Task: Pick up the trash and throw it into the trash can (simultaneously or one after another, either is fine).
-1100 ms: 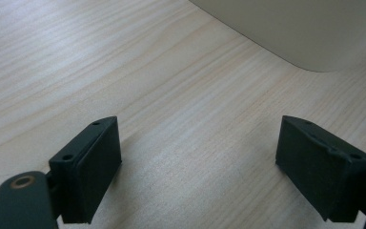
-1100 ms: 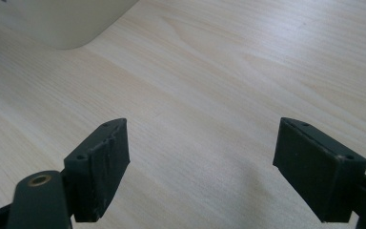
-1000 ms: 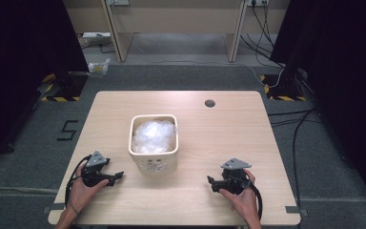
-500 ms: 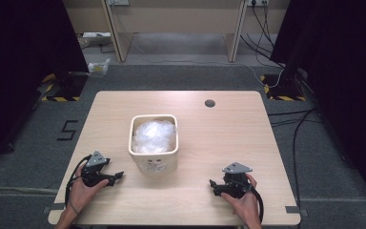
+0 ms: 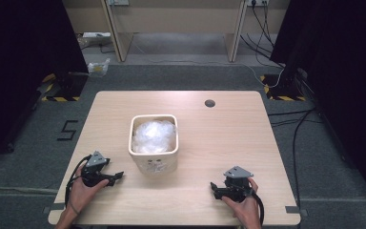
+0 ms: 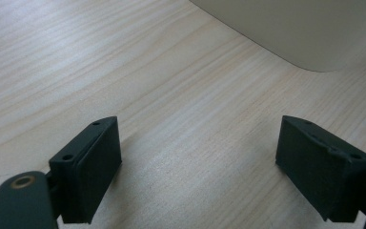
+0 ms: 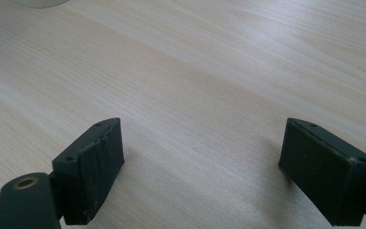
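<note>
A cream bin (image 5: 154, 160) stands at the table's middle-left, with a crumpled clear plastic liner (image 5: 153, 136) inside. My left gripper (image 5: 118, 175) rests on the wood just left of the bin and points at it. Its jaws are wide apart over bare wood in the left gripper view (image 6: 198, 167), and the bin's wall (image 6: 295, 28) fills the upper right there. My right gripper (image 5: 214, 187) lies near the front right of the table and points left. In the right gripper view (image 7: 200, 169) it is open too, with nothing between the jaws.
The wooden table (image 5: 228, 138) has a small round cable hole (image 5: 209, 103) at the back. Dark curtains hang on both sides, and cables (image 5: 295, 138) run over the grey floor at the right. A desk frame (image 5: 171, 24) stands behind.
My right gripper has slid a little toward the table's front edge. The left gripper and the bin have stayed put.
</note>
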Demonstrator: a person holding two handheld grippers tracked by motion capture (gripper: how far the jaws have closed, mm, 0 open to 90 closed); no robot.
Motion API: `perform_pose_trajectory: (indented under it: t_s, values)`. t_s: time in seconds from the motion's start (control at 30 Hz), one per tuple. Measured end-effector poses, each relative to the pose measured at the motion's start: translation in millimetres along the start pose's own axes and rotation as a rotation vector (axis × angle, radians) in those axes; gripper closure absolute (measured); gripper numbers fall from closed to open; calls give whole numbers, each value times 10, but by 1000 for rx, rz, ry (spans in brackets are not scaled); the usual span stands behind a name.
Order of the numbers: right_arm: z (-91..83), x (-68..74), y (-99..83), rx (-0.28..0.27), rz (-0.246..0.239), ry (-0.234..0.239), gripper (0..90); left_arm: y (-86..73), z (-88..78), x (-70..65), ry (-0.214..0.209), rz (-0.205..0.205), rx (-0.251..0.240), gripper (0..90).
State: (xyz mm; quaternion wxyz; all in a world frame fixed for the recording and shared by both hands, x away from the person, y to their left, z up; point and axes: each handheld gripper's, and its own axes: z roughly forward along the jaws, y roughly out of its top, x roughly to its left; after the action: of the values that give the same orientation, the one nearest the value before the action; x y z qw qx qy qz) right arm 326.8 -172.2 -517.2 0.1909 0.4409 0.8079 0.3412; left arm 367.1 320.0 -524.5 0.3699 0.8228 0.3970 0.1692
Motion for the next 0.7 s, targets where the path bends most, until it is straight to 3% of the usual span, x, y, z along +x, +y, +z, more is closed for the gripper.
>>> perform_pose_trajectory:
  t_s: [0.7]
  values:
    - [15,-2,8,2,-6,2,129,0,1,1,-1,1,-1,144]
